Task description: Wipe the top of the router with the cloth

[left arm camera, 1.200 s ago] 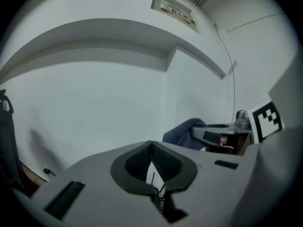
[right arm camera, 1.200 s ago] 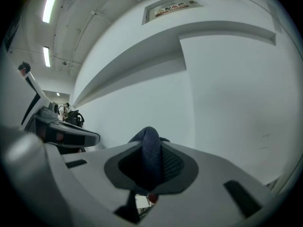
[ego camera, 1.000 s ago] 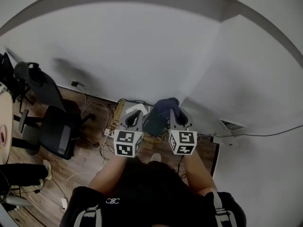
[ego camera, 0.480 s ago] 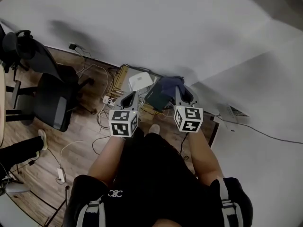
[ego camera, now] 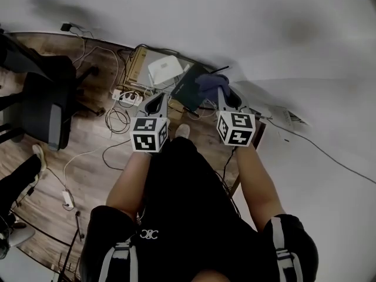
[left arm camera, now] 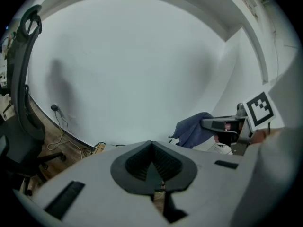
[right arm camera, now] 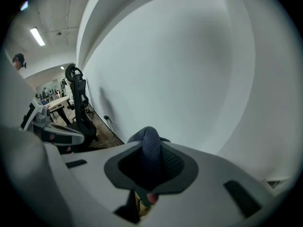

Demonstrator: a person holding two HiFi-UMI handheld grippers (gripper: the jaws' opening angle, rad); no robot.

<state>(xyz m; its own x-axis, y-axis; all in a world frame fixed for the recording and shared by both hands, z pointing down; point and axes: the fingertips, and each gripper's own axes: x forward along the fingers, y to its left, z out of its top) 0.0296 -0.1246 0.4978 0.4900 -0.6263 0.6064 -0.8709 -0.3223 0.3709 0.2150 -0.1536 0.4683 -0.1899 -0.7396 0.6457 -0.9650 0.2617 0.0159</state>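
Left tool (ego camera: 155, 103) closed, empty; right tool (ego camera: 223, 97) clamps the cloth (ego camera: 210, 85).

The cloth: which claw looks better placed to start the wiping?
Right, probably. The right claw is already shut on the blue cloth, which bunches up out of its grip. The left claw is shut with nothing in it, so it would first have to take the cloth.

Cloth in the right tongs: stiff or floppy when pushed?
Likely floppy: the cloth bulges in a soft fold out of the right tongs and droops in the left gripper view. Probably light, since one pinch holds it. It may bunch when pushed.
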